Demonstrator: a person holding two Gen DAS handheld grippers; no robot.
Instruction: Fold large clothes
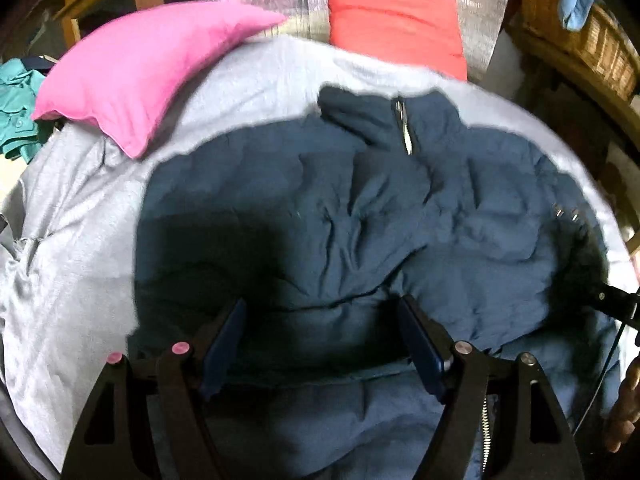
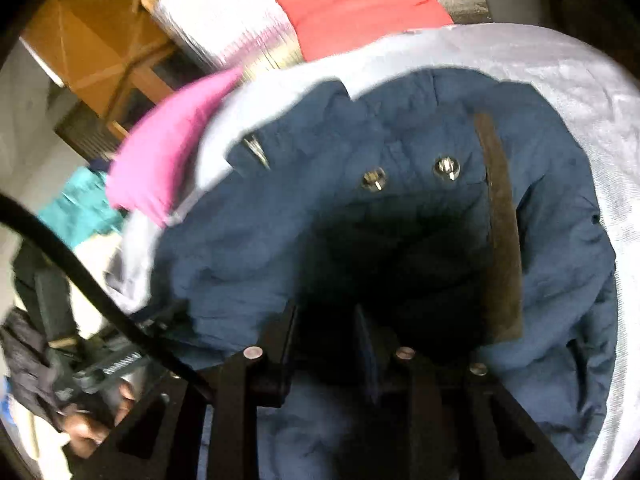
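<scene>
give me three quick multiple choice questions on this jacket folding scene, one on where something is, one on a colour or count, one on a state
1. Where does the pink pillow lie relative to the navy jacket in the left wrist view?
A. upper left, on the grey bedcover
B. on top of the jacket
C. under the jacket

2. How many metal snaps show side by side on the jacket in the right wrist view?
A. none
B. two
C. five

3. How do the fingers of the left gripper stand?
A. clamped on the pink pillow
B. wide apart above the jacket
C. shut tight together

Answers:
1 A, the pillow rests on the bedcover past the jacket's left shoulder.
2 B, two round silver studs sit near the brown strip.
3 B, a broad gap with jacket cloth showing between the fingers.
</scene>
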